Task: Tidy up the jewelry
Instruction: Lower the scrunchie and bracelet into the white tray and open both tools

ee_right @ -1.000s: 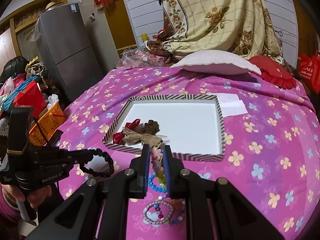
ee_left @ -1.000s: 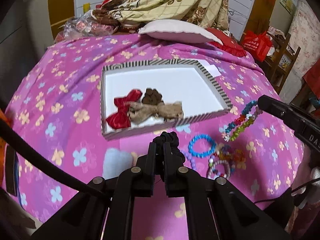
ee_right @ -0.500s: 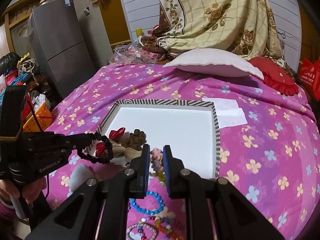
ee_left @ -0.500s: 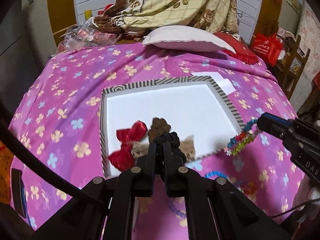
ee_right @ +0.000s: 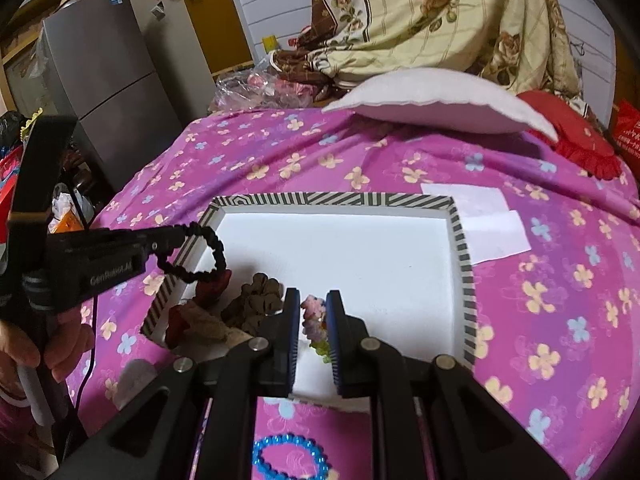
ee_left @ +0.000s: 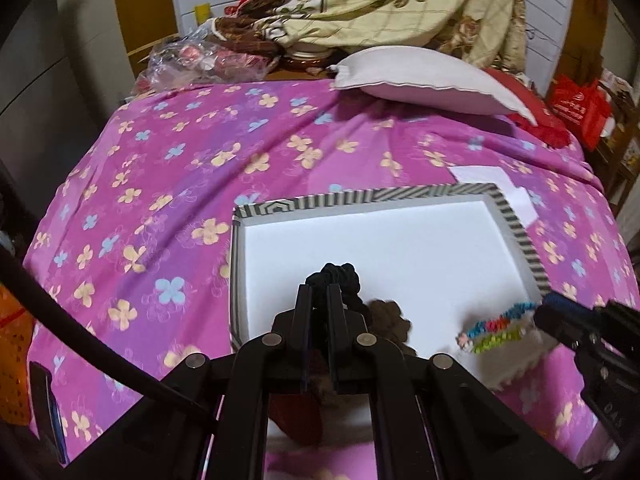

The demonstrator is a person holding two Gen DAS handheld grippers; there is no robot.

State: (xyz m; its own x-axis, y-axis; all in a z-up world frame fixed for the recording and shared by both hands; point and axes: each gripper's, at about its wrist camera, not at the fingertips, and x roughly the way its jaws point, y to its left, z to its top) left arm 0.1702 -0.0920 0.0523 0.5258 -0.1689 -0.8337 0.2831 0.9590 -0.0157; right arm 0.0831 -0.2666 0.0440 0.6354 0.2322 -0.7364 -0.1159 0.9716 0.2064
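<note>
A white tray with a striped rim (ee_left: 360, 198) (ee_right: 340, 199) lies on the pink bedspread. My left gripper (ee_left: 318, 294) is shut on a black hair tie (ee_left: 334, 274), held above the tray's near left part; the tie hangs as a loop in the right wrist view (ee_right: 208, 254). My right gripper (ee_right: 313, 302) is shut on colourful beaded bracelets (ee_right: 314, 320), which show over the tray's right near corner (ee_left: 498, 328). Brown bows (ee_right: 256, 298) and a red bow (ee_right: 212, 288) lie in the tray.
A blue bead bracelet (ee_right: 290, 458) lies on the bedspread near the tray's front edge. White paper (ee_right: 484, 216) lies beside the tray's far right corner. A pillow (ee_left: 424, 80) and blankets sit at the bed's far end. A grey fridge (ee_right: 104, 80) stands at the left.
Both grippers have moved forward over the tray, carrying the black hair tie and the beaded bracelets. The loose bracelets on the bedspread have dropped behind them.
</note>
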